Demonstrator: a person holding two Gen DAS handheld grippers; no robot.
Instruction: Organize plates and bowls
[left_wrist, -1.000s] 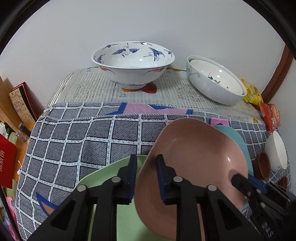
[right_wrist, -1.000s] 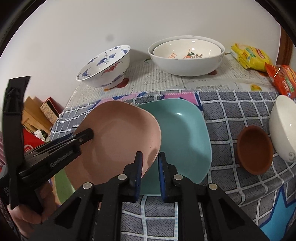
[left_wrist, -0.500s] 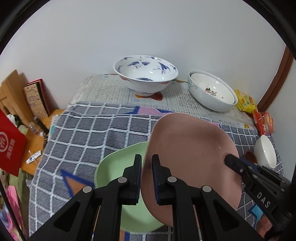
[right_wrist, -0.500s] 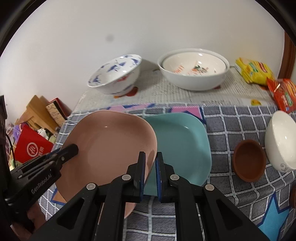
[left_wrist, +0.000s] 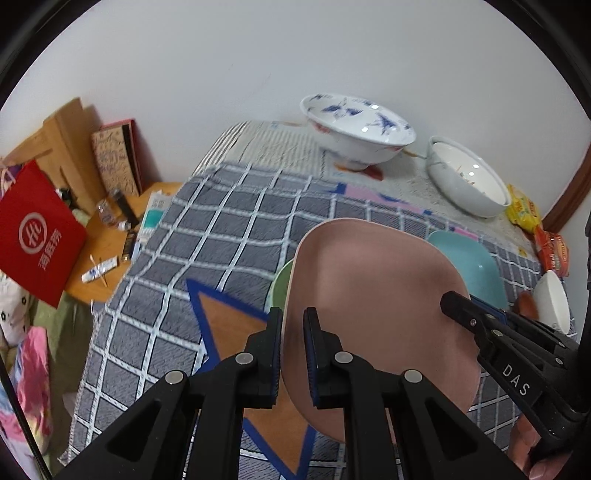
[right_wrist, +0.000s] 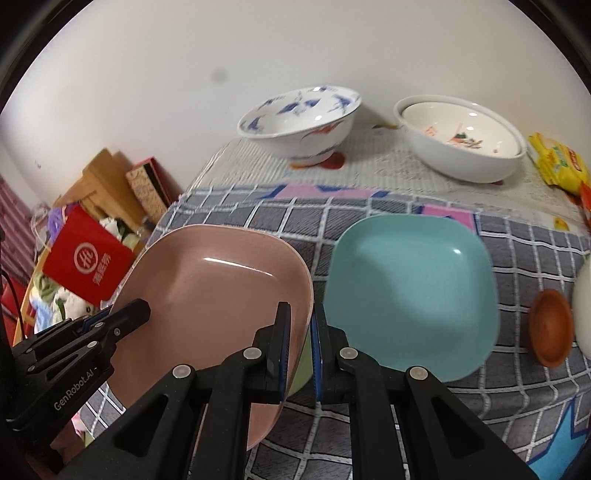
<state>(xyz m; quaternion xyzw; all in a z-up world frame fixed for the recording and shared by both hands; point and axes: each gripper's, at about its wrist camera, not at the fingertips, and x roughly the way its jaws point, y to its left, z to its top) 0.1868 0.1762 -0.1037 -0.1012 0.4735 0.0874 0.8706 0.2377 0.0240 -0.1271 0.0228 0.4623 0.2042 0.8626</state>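
A pink plate (left_wrist: 376, 295) (right_wrist: 214, 295) is held in the air above the table, tilted. My left gripper (left_wrist: 293, 332) is shut on its left rim and my right gripper (right_wrist: 300, 328) is shut on its right rim. Beneath it a green plate (left_wrist: 279, 284) (right_wrist: 301, 365) lies on the checked cloth, mostly hidden. A teal plate (right_wrist: 410, 291) (left_wrist: 469, 254) lies flat to the right. A blue-patterned bowl (right_wrist: 299, 122) (left_wrist: 358, 125) and a white bowl stack (right_wrist: 461, 136) (left_wrist: 465, 177) stand at the back.
A small brown dish (right_wrist: 552, 326) and a white bowl (left_wrist: 552, 304) sit at the right edge. Snack packets (right_wrist: 557, 162) lie at the back right. Left of the table are a red bag (left_wrist: 35, 236), books and clutter on a low wooden surface.
Both grippers have lifted the pink plate off the green plate and carried it up and toward the left. The teal plate is now uncovered.
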